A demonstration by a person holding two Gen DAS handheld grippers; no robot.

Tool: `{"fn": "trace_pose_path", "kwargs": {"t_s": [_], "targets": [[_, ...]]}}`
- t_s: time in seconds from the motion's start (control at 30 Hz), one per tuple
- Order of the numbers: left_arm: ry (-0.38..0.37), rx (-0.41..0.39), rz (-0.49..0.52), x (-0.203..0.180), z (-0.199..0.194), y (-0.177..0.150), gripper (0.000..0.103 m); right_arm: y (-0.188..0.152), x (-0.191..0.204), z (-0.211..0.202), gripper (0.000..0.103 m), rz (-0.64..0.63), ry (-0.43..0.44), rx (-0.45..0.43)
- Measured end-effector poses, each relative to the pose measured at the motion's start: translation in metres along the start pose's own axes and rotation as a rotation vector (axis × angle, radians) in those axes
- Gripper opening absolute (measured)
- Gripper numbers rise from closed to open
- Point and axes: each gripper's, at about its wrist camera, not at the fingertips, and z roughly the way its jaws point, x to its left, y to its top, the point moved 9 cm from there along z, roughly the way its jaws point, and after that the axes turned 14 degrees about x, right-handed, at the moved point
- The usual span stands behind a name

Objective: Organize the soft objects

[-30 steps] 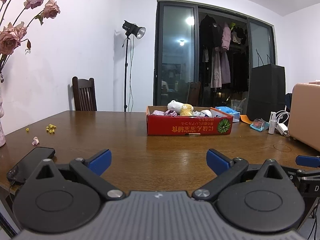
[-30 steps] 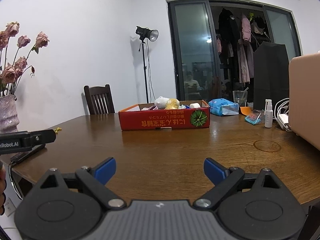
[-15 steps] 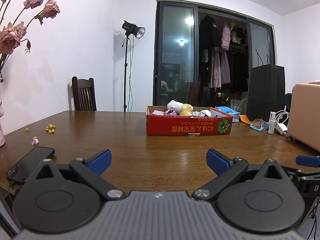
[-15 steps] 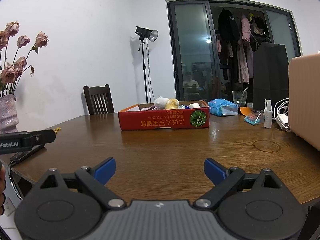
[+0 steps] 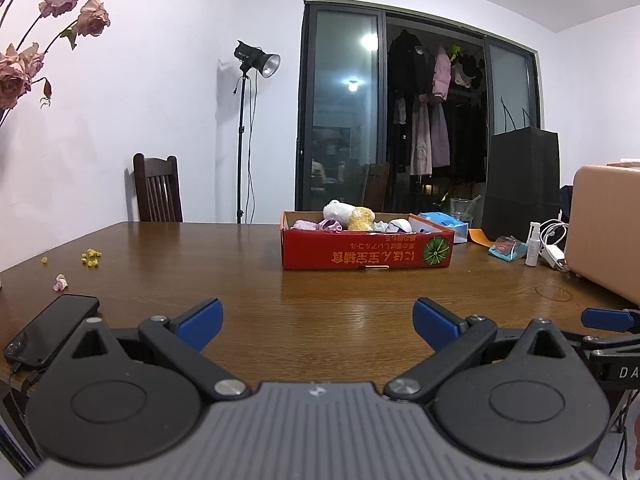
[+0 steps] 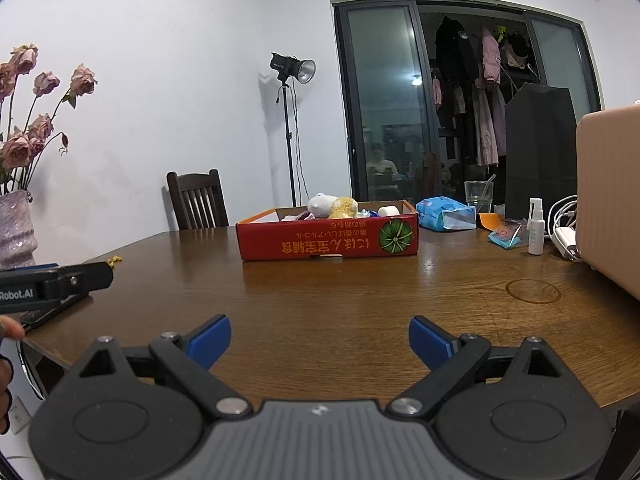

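Note:
A shallow red cardboard box (image 5: 366, 254) stands on the brown wooden table (image 5: 320, 304), also in the right wrist view (image 6: 328, 242). It holds several soft things: a white plush (image 5: 336, 210), a yellow plush (image 5: 360, 218) and pink and purple cloth pieces (image 5: 320, 225). My left gripper (image 5: 317, 324) is open and empty, low over the near table edge, well short of the box. My right gripper (image 6: 319, 340) is open and empty at the near edge too. The white plush (image 6: 322, 204) and yellow plush (image 6: 344, 206) show above the box rim.
A black phone (image 5: 48, 334) lies at the left near edge, with yellow bits (image 5: 91, 257) and a pink petal (image 5: 61, 282) beyond. A blue tissue pack (image 6: 444, 218), glass (image 6: 478, 196), spray bottle (image 6: 536, 226), cables and a tan case (image 6: 612, 196) stand on the right. A vase (image 6: 16, 228) stands left.
Both grippers stay open and almost still. The right wrist view has shifted very slightly.

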Motion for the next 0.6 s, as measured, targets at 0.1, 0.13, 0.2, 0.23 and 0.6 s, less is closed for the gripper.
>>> {"fn": "trace_pose_path", "kwargs": {"t_s": [0.1,0.13,0.2,0.23,0.6], "targets": [[0.005,0.000,-0.004,0.0009,0.0006,-0.0006,0.103,-0.0001,-0.0003,0.0005,0.096,0.000,0.001,0.000],[0.006,0.000,-0.006,0.0008,0.0007,-0.0009,0.103,-0.0002,-0.0003,0.0003,0.096,0.000,0.000,0.000],[0.008,0.001,-0.008,0.0010,0.0009,-0.0010,0.103,0.0000,-0.0004,0.0001,0.096,0.000,0.001,0.000],[0.008,0.001,-0.007,0.0008,0.0011,-0.0010,0.103,-0.0001,-0.0004,0.0001,0.096,0.000,0.001,0.000],[0.012,-0.009,-0.010,0.0008,-0.0011,0.0001,0.103,-0.0006,-0.0009,0.0003,0.097,0.001,0.001,0.001]]}}
